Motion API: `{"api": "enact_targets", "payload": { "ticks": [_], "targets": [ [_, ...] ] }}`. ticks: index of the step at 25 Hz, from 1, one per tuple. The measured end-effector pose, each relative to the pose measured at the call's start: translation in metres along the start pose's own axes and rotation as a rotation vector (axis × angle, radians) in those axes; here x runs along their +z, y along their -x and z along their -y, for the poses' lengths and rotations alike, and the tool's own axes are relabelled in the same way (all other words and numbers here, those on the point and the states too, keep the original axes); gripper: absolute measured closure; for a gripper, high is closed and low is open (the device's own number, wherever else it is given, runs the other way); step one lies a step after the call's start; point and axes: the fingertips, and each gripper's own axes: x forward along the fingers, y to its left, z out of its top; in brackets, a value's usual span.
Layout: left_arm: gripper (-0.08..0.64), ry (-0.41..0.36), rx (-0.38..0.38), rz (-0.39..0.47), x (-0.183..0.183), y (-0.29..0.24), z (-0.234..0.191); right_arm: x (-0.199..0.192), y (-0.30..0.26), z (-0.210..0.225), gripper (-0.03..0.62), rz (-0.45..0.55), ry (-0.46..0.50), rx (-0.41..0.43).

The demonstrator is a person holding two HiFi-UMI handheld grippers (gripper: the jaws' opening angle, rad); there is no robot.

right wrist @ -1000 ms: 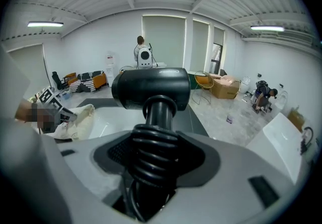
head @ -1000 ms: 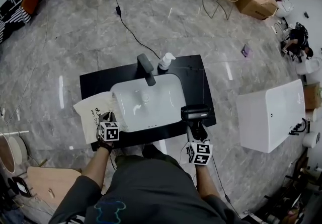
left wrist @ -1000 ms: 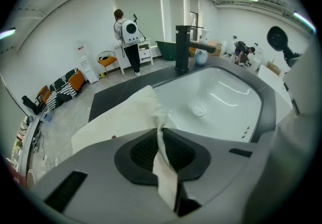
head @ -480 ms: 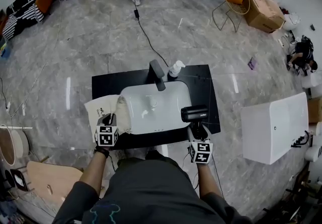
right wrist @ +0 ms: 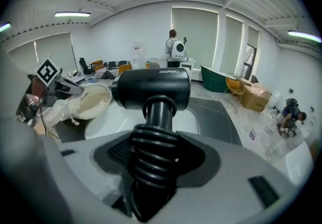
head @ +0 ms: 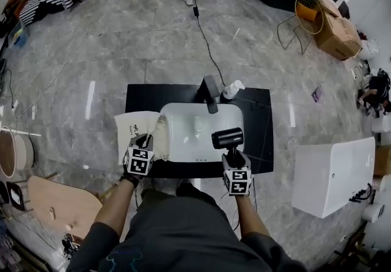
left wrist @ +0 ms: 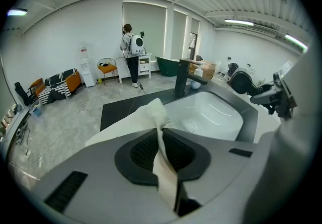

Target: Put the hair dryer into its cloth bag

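The cream cloth bag (head: 139, 131) lies on the black counter (head: 259, 115), left of the white sink (head: 201, 130). My left gripper (head: 143, 142) is shut on the bag's rim (left wrist: 160, 132) and holds it raised, so the mouth (right wrist: 90, 101) gapes toward the sink. The black hair dryer (head: 227, 138) is held over the sink's front right part by my right gripper (head: 233, 153). Its jaws are shut on the handle wrapped with coiled cord (right wrist: 151, 160), the barrel (right wrist: 151, 88) lying crosswise above. The left gripper (right wrist: 48, 79) shows at the left of the right gripper view, the dryer (left wrist: 244, 81) at the right of the left one.
A black faucet (head: 209, 90) and a white soap pump bottle (head: 233, 88) stand behind the sink. A white cabinet (head: 333, 173) stands to the right on the marble floor. A person (left wrist: 130, 54) stands far back in the room. A black cable (head: 208, 44) runs across the floor.
The right gripper has carried the dryer left, from the counter's right part to over the sink. The left gripper has lifted the bag's rim, opening its mouth.
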Motion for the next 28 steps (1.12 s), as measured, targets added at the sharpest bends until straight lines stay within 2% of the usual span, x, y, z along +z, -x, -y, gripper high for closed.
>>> {"api": "enact_targets", "payload": {
  "ticks": [8,14,20,28],
  "targets": [
    [0.529,0.007,-0.002,0.008,-0.002,0.008,0.001,0.012,-0.050,-0.063,0.351,-0.049,0.140,0.152],
    [0.529,0.010,-0.023,0.003,0.001,0.010,0.005,0.021,-0.089,-0.127,0.351,-0.068,0.321,0.295],
    [0.529,0.002,-0.054,-0.011,-0.005,0.013,0.012,0.016,-0.116,-0.196,0.351,-0.146,0.496,0.432],
    [0.529,0.003,-0.110,-0.023,-0.013,0.010,0.017,0.016,-0.142,-0.249,0.351,-0.216,0.670,0.546]
  ]
}}
